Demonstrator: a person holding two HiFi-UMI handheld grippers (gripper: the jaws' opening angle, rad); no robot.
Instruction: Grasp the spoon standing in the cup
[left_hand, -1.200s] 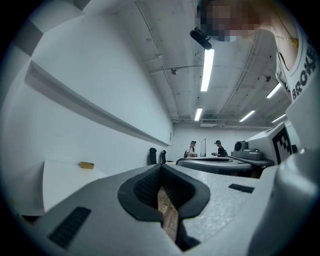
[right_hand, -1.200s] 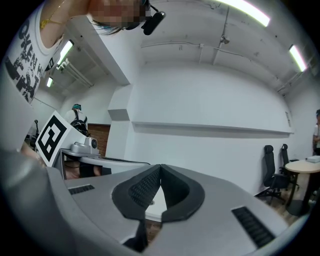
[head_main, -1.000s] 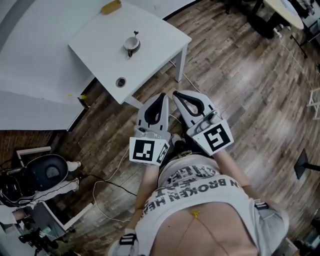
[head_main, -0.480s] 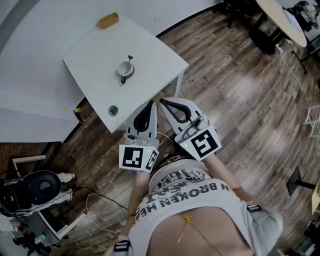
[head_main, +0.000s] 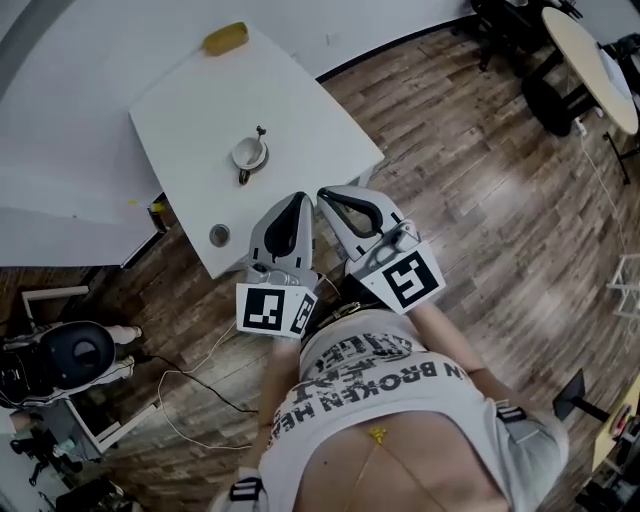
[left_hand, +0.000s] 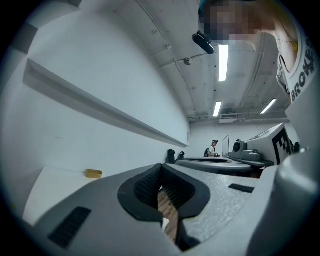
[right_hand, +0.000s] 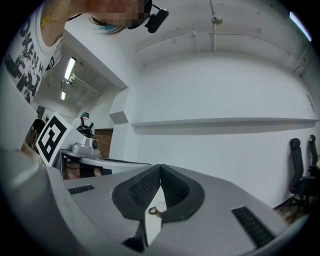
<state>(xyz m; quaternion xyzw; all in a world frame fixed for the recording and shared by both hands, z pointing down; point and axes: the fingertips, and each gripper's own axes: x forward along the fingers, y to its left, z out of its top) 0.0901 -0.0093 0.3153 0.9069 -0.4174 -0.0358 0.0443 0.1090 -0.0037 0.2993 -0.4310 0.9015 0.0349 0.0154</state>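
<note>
We hold the left gripper (head_main: 296, 204) and the right gripper (head_main: 329, 197) side by side in front of the torso, both pointing forward. Their tips lie close together, apparently without touching. The left marker cube (head_main: 272, 310) and the right marker cube (head_main: 405, 279) sit at the rear, nearest the body. On each gripper the jaws meet at the tips, with nothing gripped between them.

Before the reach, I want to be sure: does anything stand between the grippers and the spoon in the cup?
Nothing visible does. Only bare white table lies between the left gripper, the right gripper and the metal spoon in the small white cup.
</note>
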